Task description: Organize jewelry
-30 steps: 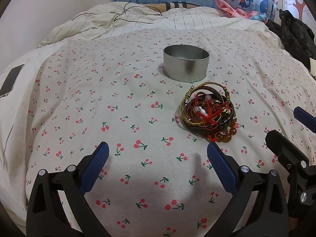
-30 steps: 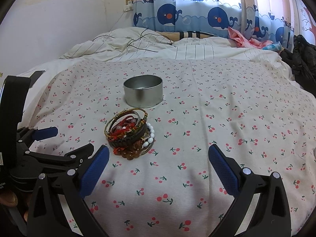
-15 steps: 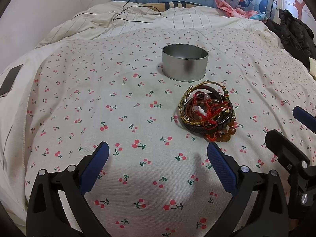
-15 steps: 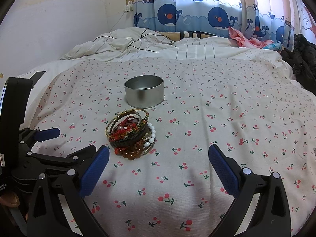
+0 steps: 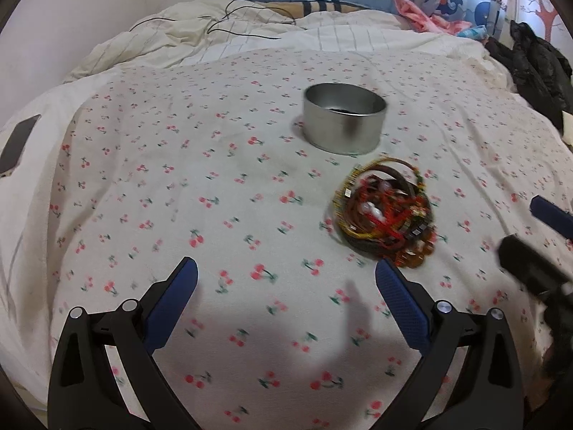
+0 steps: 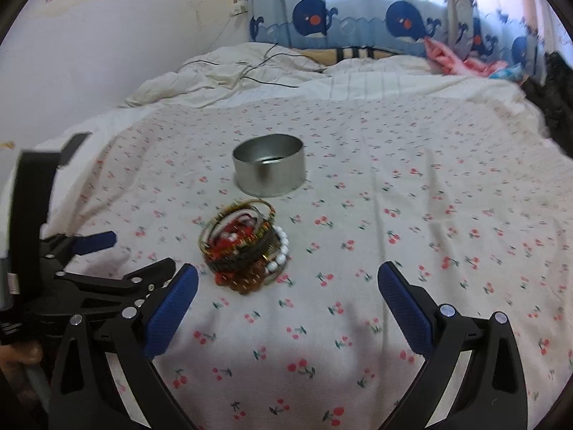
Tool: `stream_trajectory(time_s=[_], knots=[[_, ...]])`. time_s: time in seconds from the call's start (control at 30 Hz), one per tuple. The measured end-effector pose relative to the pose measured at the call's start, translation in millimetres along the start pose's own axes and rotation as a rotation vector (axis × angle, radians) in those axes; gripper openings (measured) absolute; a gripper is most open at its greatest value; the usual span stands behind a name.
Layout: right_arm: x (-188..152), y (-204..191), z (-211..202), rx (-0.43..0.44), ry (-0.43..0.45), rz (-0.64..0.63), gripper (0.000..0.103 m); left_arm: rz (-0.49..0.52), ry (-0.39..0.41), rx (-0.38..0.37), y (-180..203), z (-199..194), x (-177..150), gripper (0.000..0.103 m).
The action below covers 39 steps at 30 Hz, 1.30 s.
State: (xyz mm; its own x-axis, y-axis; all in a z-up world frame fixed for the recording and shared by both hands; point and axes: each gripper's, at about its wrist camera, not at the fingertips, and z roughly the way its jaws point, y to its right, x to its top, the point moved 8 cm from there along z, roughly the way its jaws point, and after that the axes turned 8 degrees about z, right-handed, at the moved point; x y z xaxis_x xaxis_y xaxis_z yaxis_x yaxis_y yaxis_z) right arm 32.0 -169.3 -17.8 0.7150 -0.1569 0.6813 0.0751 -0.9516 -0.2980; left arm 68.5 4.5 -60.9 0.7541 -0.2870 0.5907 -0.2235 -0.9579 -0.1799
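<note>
A tangled heap of beaded, woven and cord bracelets [image 5: 385, 215] lies on the cherry-print bedsheet [image 5: 179, 179], ahead-right of the spread, empty left tongs [image 5: 286, 279] and ahead-left of the spread, empty right tongs [image 6: 288, 283], roughly equally near. Beyond it stands a round silver metal tin [image 5: 345, 122], seemingly holding one dark item.

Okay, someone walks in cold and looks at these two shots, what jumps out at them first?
Probably the tangled pile of bracelets, red, brown, gold and white beads heaped on the cherry-print bedspread near the middle. Just beyond it stands a round silver tin, open at the top. In the foreground, the left claw and right claw both gape open above the bedspread, holding nothing.
</note>
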Motion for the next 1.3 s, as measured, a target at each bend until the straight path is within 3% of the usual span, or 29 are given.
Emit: stream_trajectory(time_s=[0.13,0.3,0.33,0.37,0.43,0.53,0.7,0.8,0.9,1.0,1.17,1.3], knots=[[10.7,-8.4,18.9,0.068,-0.096,-0.077,0.097,-0.034,-0.024,0.017,-18.6,3.8,6.1,0.096],[23.7,-13.7,40.3,0.127,-0.146,-0.134,0.095,-0.123,-0.011,-0.044,-29.5,10.7,4.7,0.096],[26.8,-13.7,44.9,0.135,-0.155,-0.139,0.090,-0.124,-0.008,-0.048,-28.7,11.5,4.6,0.096],[29.6,-13.3,50.9,0.140,-0.170,-0.145,0.077,-0.126,0.000,-0.052,-28.0,12.1,4.9,0.096],[32.8,-12.2,61.7,0.153,-0.204,-0.143,0.061,-0.117,-0.019,-0.057,-23.4,13.7,4.1,0.096],[36.4,-9.5,75.5,0.159,-0.238,-0.138,0.056,-0.104,-0.035,-0.064,-19.0,14.5,2.8,0.096],[34.6,-11.1,91.1,0.242,-0.316,-0.086,0.046,-0.107,-0.037,-0.064,-18.6,13.8,2.6,0.096],[30.9,-13.6,100.8,0.268,-0.356,-0.061,0.036,-0.105,-0.037,-0.062,-18.0,13.8,2.8,0.096],[27.7,-14.5,109.3,0.303,-0.387,-0.026,0.018,-0.106,-0.035,-0.062,-18.8,13.7,2.9,0.096],[30.6,-15.9,105.0,0.341,-0.373,0.003,0.006,-0.105,-0.029,-0.053,-20.5,14.4,3.3,0.096],[42.8,-14.0,89.9,0.377,-0.323,0.040,0.006,-0.114,-0.024,-0.073,-18.9,16.8,5.4,0.096],[53.1,-6.2,78.9,0.372,-0.280,0.057,0.006,-0.109,-0.010,-0.133,-8.3,19.0,11.1,0.096]])
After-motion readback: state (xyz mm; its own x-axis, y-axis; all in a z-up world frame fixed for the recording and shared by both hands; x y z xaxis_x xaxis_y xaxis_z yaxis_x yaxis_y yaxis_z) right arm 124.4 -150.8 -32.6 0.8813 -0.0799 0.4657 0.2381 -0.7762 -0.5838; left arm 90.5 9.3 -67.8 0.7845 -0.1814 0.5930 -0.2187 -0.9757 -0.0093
